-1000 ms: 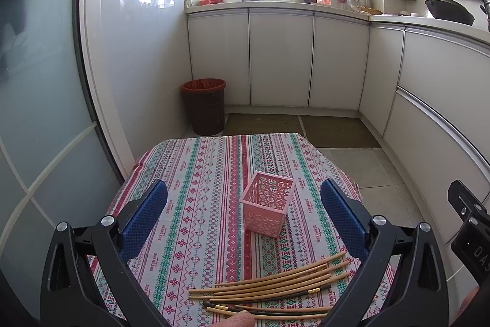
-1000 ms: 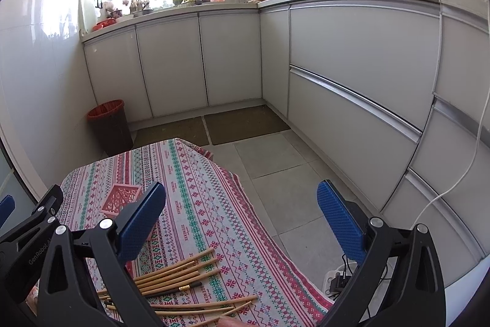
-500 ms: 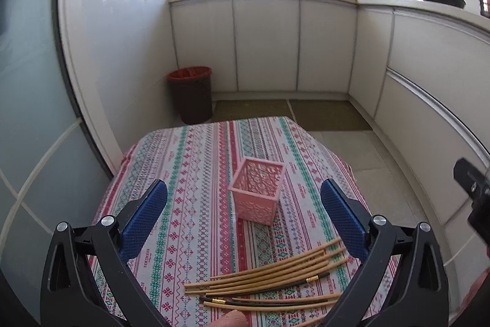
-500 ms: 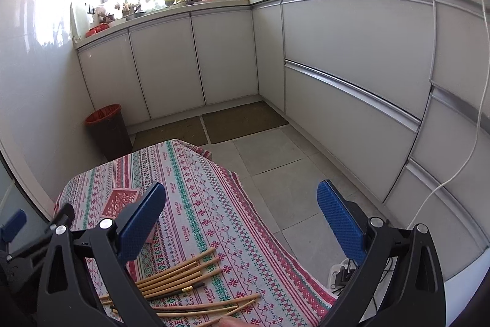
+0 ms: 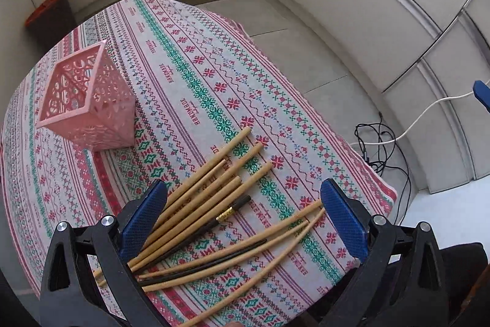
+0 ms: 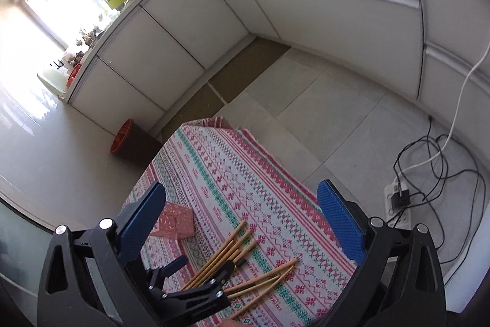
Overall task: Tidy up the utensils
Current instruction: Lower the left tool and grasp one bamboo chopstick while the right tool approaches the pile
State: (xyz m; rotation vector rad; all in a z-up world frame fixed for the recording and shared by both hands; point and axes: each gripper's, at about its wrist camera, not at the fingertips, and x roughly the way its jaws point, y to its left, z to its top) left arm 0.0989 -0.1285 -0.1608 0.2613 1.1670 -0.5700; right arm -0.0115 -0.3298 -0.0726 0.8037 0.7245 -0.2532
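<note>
Several bamboo chopsticks (image 5: 211,198) lie fanned on the patterned tablecloth (image 5: 196,75), a few of them dark with gold bands. A pink lattice basket (image 5: 88,100) stands upright to their far left. My left gripper (image 5: 245,222) is open and low over the chopsticks, its fingers either side of the pile. My right gripper (image 6: 242,216) is open and higher up, above the table's right part. In the right wrist view the chopsticks (image 6: 232,259), the basket (image 6: 174,222) and the left gripper (image 6: 196,271) show below.
A brown bin with a red rim (image 6: 128,143) stands by the white cabinets (image 6: 171,51). A power strip with cables (image 6: 401,198) lies on the tiled floor right of the table. The table's right edge (image 5: 352,143) is close to the chopsticks.
Both grippers have tilted down and rolled. The left one has dropped close over the chopsticks. The right one has risen and now looks down at the table and the left gripper.
</note>
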